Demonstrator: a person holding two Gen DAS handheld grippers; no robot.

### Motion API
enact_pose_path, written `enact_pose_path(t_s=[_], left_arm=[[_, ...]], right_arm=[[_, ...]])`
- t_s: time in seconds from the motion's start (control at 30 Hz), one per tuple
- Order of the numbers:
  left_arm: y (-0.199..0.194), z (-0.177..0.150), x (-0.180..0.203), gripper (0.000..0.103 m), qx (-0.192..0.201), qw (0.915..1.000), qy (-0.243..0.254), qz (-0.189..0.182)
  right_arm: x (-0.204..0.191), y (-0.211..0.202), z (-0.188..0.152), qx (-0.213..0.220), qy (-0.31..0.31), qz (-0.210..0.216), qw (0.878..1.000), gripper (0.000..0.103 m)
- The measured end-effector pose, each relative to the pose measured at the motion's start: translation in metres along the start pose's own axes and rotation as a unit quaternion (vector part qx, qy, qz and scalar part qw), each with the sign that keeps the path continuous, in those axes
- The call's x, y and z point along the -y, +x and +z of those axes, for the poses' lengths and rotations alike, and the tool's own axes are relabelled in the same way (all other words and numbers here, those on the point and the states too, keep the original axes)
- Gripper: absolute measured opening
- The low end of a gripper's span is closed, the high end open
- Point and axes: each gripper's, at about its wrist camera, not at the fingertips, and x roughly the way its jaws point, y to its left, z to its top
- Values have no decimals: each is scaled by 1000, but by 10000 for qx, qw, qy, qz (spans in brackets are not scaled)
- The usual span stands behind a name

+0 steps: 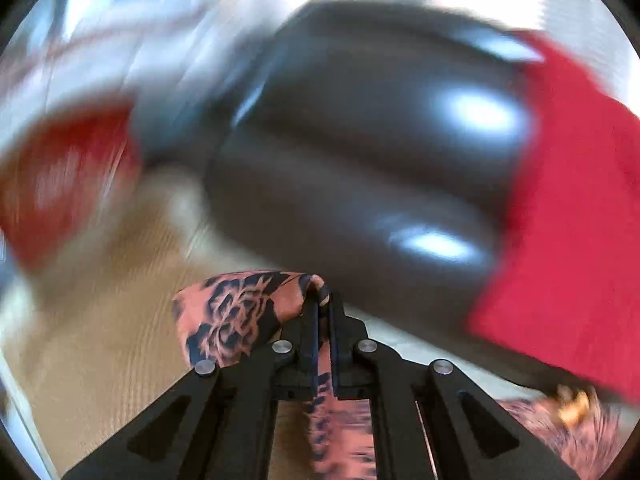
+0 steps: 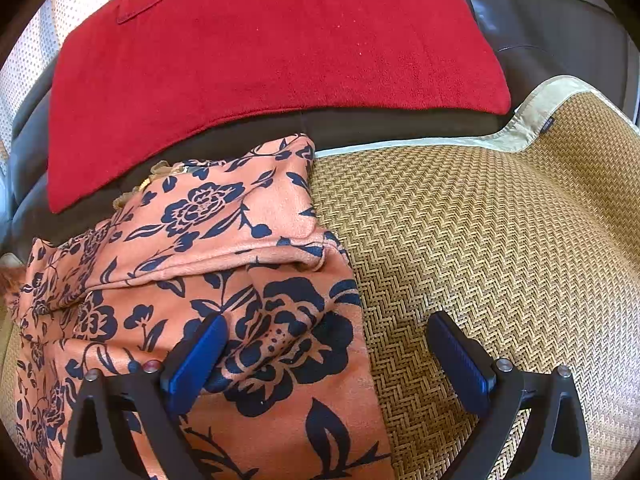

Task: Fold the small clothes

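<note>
An orange garment with dark blue flowers lies partly folded on a woven straw mat. My right gripper stands open just above it: the left blue pad is over the cloth, the right pad over the bare mat. In the blurred left wrist view, my left gripper is shut on a fold of the same orange garment, lifted off the surface, with cloth hanging down between the arms.
A red cloth is draped over a dark leather sofa back behind the mat; the red cloth and the sofa back appear blurred in the left wrist view. The mat has a pale fabric border.
</note>
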Motion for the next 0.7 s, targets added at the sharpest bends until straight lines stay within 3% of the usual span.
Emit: enact_pose_path(t_s=[0.07,0.17,0.27,0.3,0.33,0.37,0.43,0.57,0.67,0.7], left_arm=[[-41,1,57,4,379,9967,543,-467],[-95,-22,151,5,645,9818,1142,-1374],[-107,-61,214,8,325,9662,1594,-1999],[-100,-84,238,10,-41,9551,1842,-2318],[-92,-99,248,20,-308,9518,1891,-2395],[-86,-109,251,38,-494,9515,1873,-2392],[-60,-137,243,53,-1127,9548,1657,-2198],[-44,-150,179,55,-1400,9665,1152,-1815],[-52,-152,126,70,-1132,9796,914,-1389],[-50,-152,108,70,-1041,9841,862,-1149]], right_arm=[[0,0,0,0,4,3,10000,101],[0,0,0,1,11,11,10000,101],[-2,1,0,0,44,36,10000,101],[-3,1,0,-3,47,38,10000,101],[-4,2,0,-6,53,36,10000,101],[-5,2,0,-15,57,38,10000,102],[-6,3,1,-36,70,58,10000,102],[-3,-3,5,-177,174,248,9994,102],[5,-29,15,-87,693,633,9955,99],[3,-42,21,34,810,833,9932,99]])
